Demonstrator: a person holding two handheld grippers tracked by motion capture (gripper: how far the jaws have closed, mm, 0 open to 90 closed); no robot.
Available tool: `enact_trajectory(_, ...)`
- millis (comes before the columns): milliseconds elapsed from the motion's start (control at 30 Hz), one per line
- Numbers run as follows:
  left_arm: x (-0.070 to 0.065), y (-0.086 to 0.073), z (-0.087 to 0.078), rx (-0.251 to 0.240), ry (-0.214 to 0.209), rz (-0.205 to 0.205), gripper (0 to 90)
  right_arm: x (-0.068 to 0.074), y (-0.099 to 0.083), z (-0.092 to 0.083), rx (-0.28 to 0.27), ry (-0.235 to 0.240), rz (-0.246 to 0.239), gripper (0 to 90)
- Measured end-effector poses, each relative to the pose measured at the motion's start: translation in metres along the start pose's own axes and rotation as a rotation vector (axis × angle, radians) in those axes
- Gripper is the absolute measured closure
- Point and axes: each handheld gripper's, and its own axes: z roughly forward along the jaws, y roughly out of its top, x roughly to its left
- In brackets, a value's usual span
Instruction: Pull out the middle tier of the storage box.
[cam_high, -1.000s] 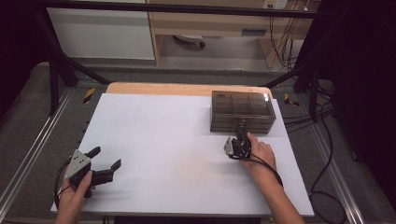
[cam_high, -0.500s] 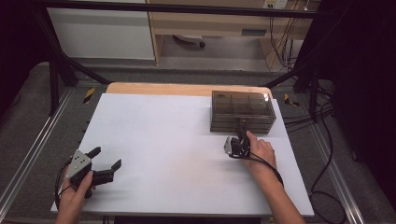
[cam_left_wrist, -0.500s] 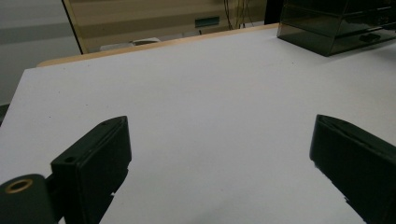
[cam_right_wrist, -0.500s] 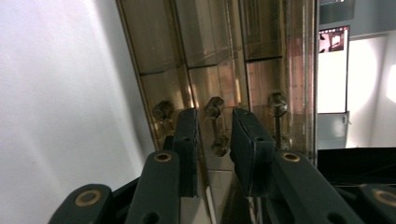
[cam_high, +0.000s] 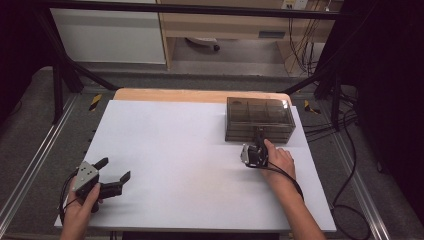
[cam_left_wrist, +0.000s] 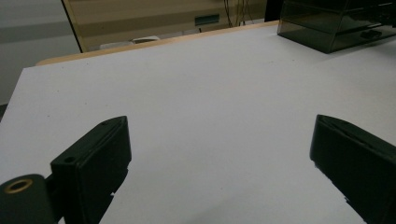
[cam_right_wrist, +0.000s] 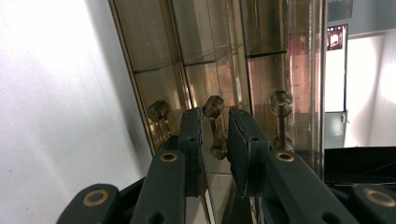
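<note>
Under dim room light we work at a white worktop with a bare wooden strip along its far edge. At its far right stands our drawer box, a low cabinet of smoky, see-through brown plastic with several compartments side by side under its top. Seen from the right gripper view, its front carries small drawers, each with a little brass-coloured knob on a stem. Our right tool is turned on its side against that front; its jaws have just been closing and now stand close either side of the middle knob, and we cannot tell whether the pads press it yet. Our left tool rests at the near left corner, well apart from the box, jaws wide with nothing between them.
</note>
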Motion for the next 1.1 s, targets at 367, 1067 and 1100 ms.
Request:
enact_trajectory(367,-0.0007,-0.0006,0.0013,0.008,-0.004,0.006,5.5,0.0012,0.0011,0.0017,-0.008,-0.008,-0.014,75.8)
enact_trajectory(1067,-0.003,-0.0011,0.0026,0.021,-0.018,0.022,5.4,0.0052,0.0026,0.0048,-0.016,-0.024,-0.039,76.6)
enact_trajectory(1100,-0.003,-0.0011,0.0026,0.021,-0.018,0.022,5.4,0.0052,0.0026,0.0048,-0.016,-0.024,-0.039,76.6)
